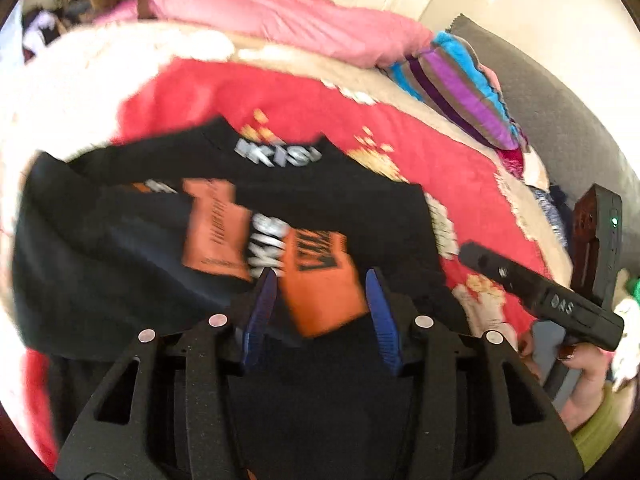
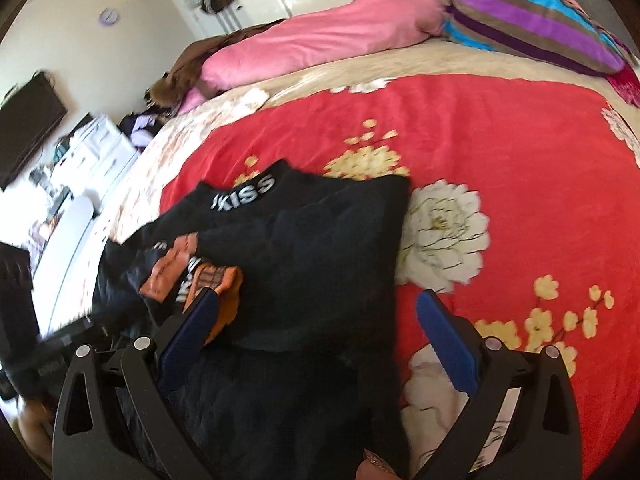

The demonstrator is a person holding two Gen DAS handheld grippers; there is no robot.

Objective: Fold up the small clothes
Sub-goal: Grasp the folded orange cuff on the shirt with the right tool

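Bedroom light falls on a wide bed under a red floral blanket (image 2: pixel 500 128), and everything below is placed against that blanket.

Both views are motion-blurred. The left gripper (image 1: pixel 320 280) hangs low over the near half of the blanket with its blue fingers (image 1: pixel 262 308) moderately spread; an orange printed patch of the black shirt (image 1: pixel 224 216) shows in the gap between them, but the blur does not let me say whether the pads touch cloth or pinch it. The right gripper (image 2: pixel 316 312) is spread wider, its left finger over the shirt's orange print and its right finger over bare blanket just past the shirt's right edge; it grips nothing that I can see. In the left view the right gripper's body (image 1: pixel 560 300) sits off to the shirt's right, over the blanket's edge.

The black shirt (image 2: pixel 304 240) lies bunched on the blanket's near-left part, directly ahead of and beneath both grippers. Its collar band with white lettering (image 2: pixel 244 194) points away toward the blanket's far side, so the long axis runs roughly along the fingers' forward direction. The left gripper looks nearer to the crumpled printed part; the right gripper looks nearer to the smoother right edge. Smoothing that bunched front looks likely to come before any fold.
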